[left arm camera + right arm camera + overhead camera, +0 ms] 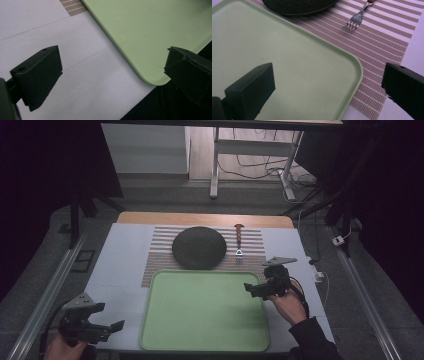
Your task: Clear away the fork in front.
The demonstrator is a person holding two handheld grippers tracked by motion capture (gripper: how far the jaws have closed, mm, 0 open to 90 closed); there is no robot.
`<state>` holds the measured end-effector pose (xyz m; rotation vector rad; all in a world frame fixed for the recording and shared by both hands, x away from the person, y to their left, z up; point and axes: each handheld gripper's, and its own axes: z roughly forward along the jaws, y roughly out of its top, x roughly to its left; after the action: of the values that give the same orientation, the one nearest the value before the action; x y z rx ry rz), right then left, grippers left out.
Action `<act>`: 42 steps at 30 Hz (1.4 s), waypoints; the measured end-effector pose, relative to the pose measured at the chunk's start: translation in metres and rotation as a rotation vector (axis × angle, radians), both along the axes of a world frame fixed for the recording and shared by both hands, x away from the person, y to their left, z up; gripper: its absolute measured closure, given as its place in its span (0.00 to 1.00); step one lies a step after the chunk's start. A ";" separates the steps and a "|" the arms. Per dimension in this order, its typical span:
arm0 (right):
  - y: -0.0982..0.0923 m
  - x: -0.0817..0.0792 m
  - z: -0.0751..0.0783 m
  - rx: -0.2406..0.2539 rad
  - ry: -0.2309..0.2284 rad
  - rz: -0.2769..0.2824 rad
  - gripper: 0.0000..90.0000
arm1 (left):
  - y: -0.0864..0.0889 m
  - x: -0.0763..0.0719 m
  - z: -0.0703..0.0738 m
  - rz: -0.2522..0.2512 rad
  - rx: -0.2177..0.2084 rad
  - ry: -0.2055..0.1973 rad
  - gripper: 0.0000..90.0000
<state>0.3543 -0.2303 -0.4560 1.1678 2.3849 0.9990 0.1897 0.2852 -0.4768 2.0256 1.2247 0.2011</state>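
At the bottom left of the high view the left gripper [107,328] sits over the white table [120,270], just off the near left corner of the green tray [200,320]. Its jaws stand wide apart and hold nothing — in the left gripper view [111,72] one jaw is at the left edge and the other at the right, with bare table and the tray's rounded corner [150,77] between them.

The tray fills the lower middle of the high view, lying flat with nothing on it. The right gripper [255,290] hangs at the tray's right edge, about mid-height in the frame, held by a hand [290,305] in a dark sleeve. Its jaws are also spread wide and grip nothing; in the right gripper view [328,77] they frame the tray's far right corner [352,62] and the striped mat [382,52] beyond it.

Farther up, the mat [160,255] lies across the middle of the table, its near edge tucked under the tray's far edge. On it rests a dark round plate [199,247], just beyond the tray, and to its right a fork [239,240] — tines toward the tray, handle pointing away. In the right gripper view the plate [299,6] is at the top edge and the fork [355,20] at upper right.
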 end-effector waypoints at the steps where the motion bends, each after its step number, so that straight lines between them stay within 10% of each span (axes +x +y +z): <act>1: 0.001 0.002 0.000 -0.002 0.005 0.001 0.00 | 0.000 0.000 0.000 0.000 -0.001 0.001 0.02; 31: 0.029 0.069 -0.017 -0.152 -0.025 -0.048 0.00 | 0.000 0.001 -0.001 -0.002 -0.001 0.013 0.02; 42: 0.048 0.089 -0.029 -0.300 -0.080 -0.012 0.00 | 0.000 0.002 -0.001 -0.003 -0.001 0.017 0.02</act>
<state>0.4435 -0.1826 -0.4853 1.0108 2.3588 0.6408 0.1915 0.2850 -0.4776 2.0317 1.2316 0.1818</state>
